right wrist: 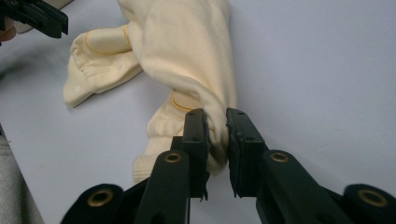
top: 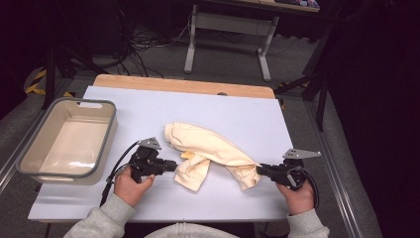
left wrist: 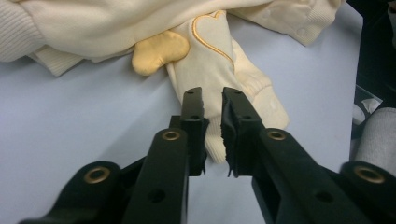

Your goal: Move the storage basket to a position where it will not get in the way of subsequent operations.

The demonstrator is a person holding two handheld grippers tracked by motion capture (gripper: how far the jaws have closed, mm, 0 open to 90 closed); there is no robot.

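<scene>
With our right gripper clenched on a fold of the cream garment crumpled mid-bench, and our left gripper released over its cuff, we should seat the left jaws deep before pulling it flat.

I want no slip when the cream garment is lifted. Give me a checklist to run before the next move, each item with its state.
1. Right tool pinching a fold of the cream garment: ok.
2. Left tool gripping cloth: not ok; a gap stands between its jaws over the garment's cuffed end.
3. Garment wholly on the table: ok.
4. Grey bin ready to take it: ok.
5. Cable away from the cloth: ok.
</scene>
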